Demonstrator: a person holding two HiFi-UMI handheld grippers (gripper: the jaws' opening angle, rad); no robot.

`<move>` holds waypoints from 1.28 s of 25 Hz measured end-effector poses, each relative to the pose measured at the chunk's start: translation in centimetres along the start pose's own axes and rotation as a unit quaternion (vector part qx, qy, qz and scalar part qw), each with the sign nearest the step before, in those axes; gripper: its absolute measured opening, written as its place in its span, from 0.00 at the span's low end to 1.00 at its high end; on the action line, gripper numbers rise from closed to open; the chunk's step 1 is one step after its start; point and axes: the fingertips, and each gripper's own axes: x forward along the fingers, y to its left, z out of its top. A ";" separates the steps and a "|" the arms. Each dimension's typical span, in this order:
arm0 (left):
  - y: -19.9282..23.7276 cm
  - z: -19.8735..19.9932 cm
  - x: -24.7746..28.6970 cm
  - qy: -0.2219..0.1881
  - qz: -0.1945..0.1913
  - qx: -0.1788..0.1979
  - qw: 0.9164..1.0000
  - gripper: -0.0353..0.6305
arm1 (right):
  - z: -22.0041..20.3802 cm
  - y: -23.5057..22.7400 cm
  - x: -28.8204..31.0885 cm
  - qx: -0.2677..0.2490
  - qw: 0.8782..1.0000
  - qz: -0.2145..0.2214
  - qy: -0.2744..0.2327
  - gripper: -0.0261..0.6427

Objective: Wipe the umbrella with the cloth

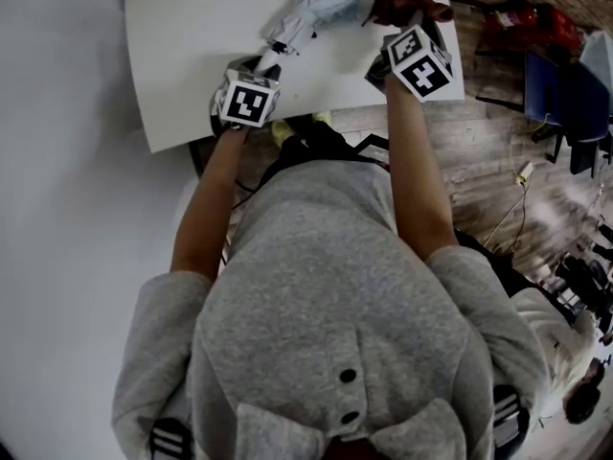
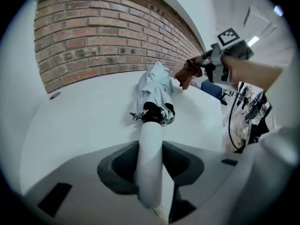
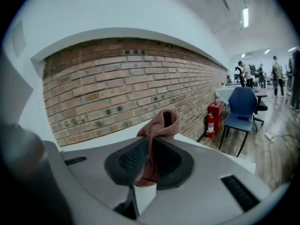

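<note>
Head view: folded umbrella is laid on white table, canopy far-right, handle near-left.
L gripper: closed on the umbrella's pale handle, which is clamped btwn both pads.
R gripper: closed on brown cloth; cloth is bunched btwn the jaws, top poking out.
Cloth pos.: held above table, just right of canopy end; contact w/ umbrella can't be told.
Bkgd: brick wall is seen beyond table; blue chair & red extinguisher are seen far right.
</note>
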 end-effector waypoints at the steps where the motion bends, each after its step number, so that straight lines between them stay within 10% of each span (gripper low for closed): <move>1: 0.1 0.0 -0.1 0.001 -0.001 -0.002 1.000 0.29 | 1.1 -1.0 0.4 0.003 1.000 -0.008 -0.009 0.11; 7: 0.4 -0.3 0.1 0.000 -0.001 -0.007 1.000 0.29 | -1.9 2.9 1.4 -0.066 0.993 0.082 0.053 0.11; 11: 0.1 -0.2 0.0 0.003 -0.010 -0.011 1.000 0.29 | -9.7 11.9 -0.4 -0.129 0.956 0.215 0.150 0.11; 19: 0.1 -0.4 0.1 0.001 -0.011 -0.012 1.000 0.29 | -15.5 19.3 -7.8 -0.131 0.912 0.322 0.219 0.11; 26: 0.6 -0.2 -0.8 -0.023 -0.001 -0.012 1.000 0.29 | -7.5 16.9 -12.9 -0.170 0.883 0.408 0.156 0.11; 32: 0.9 3.4 -7.8 -0.156 0.051 -0.017 0.986 0.29 | 1.0 7.2 -15.4 -0.275 0.892 0.356 0.045 0.11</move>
